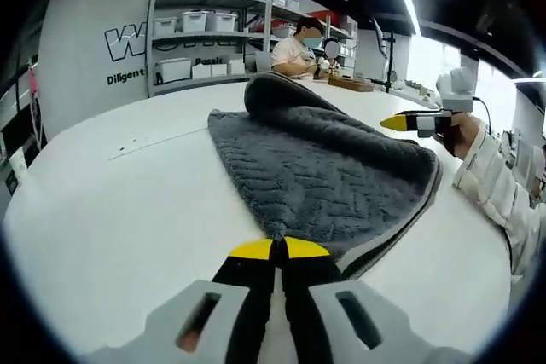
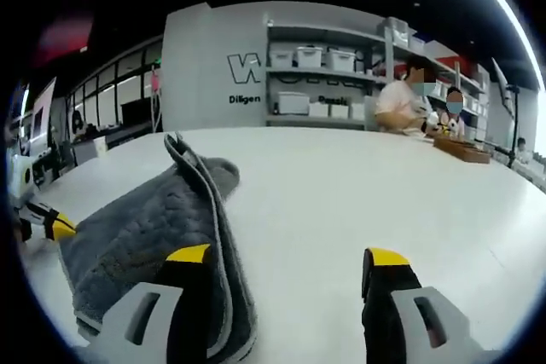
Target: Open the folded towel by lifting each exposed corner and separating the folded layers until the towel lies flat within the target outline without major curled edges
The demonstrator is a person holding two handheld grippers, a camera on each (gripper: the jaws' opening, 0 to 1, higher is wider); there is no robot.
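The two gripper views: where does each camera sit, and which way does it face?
Left gripper view: rides low on the left tongs, shut at the grey towel's near corner, facing the shelves; the right tongs and a sleeve show.
Right gripper view: rides on the open right tongs, at the towel's other side; the left tongs show.
Shared: towel, white table, shelves.

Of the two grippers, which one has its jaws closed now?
The left gripper: its yellow-tipped jaws meet at the near edge of the grey towel. The right gripper has its jaws standing wide apart.
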